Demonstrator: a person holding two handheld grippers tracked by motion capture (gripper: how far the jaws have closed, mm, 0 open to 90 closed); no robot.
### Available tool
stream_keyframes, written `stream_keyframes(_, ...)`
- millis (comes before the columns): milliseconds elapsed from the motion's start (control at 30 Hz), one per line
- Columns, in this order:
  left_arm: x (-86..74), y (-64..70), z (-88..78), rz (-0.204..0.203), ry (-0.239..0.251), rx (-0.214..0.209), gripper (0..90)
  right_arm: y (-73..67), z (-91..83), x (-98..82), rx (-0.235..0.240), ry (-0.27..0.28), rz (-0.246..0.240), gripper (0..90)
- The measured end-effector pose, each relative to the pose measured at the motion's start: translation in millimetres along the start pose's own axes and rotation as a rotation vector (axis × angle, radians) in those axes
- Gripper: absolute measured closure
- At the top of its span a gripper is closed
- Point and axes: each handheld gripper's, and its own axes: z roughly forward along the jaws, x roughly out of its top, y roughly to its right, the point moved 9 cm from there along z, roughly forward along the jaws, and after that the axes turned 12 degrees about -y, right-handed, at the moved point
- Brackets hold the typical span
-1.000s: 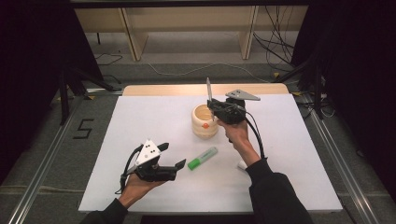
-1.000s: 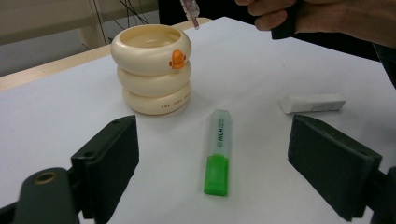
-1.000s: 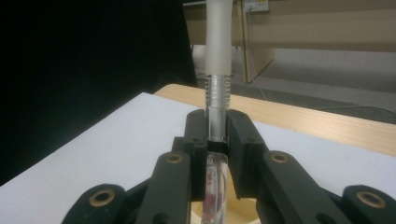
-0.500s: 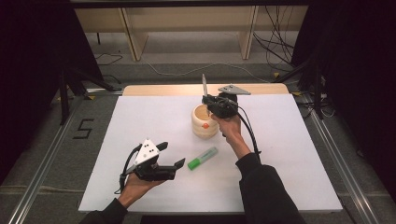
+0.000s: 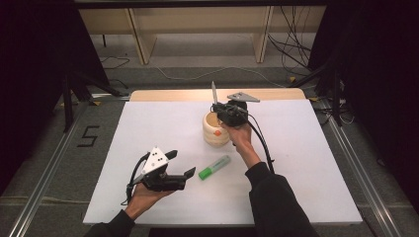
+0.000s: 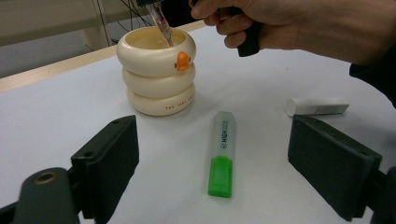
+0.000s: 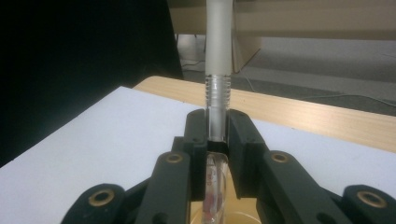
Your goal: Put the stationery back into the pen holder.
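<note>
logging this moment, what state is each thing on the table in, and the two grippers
pen: upright, clamped in the right gripper, lower end inside the cup
cup: upright on the table, open top
highlighter: lying flat, cap on, untouched
white stick: lying flat, untouched
right gripper: jaws shut on the pen, above the cup
left gripper: jaws open, holding nothing, low over the table
</note>
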Motion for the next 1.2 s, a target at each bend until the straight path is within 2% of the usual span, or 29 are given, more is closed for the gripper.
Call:
stream_keyframes(500,-0.5,-0.9,0.0,0.000,-0.002,0.000,16.0,-2.2,8.2,-10.1,-0.010,-0.017,-0.005,79.1)
stream_keyframes(700,-0.3,-1.6,0.2,0.001,-0.002,0.003,16.0,1.7,10.3,-16.3,-0.018,-0.016,0.011,79.1)
stream_keyframes(1200,-1.0,-1.2,1.2,-0.001,-0.004,0.005,16.0,3.3,12.9,-24.0,-0.032,-0.029,0.004,78.8)
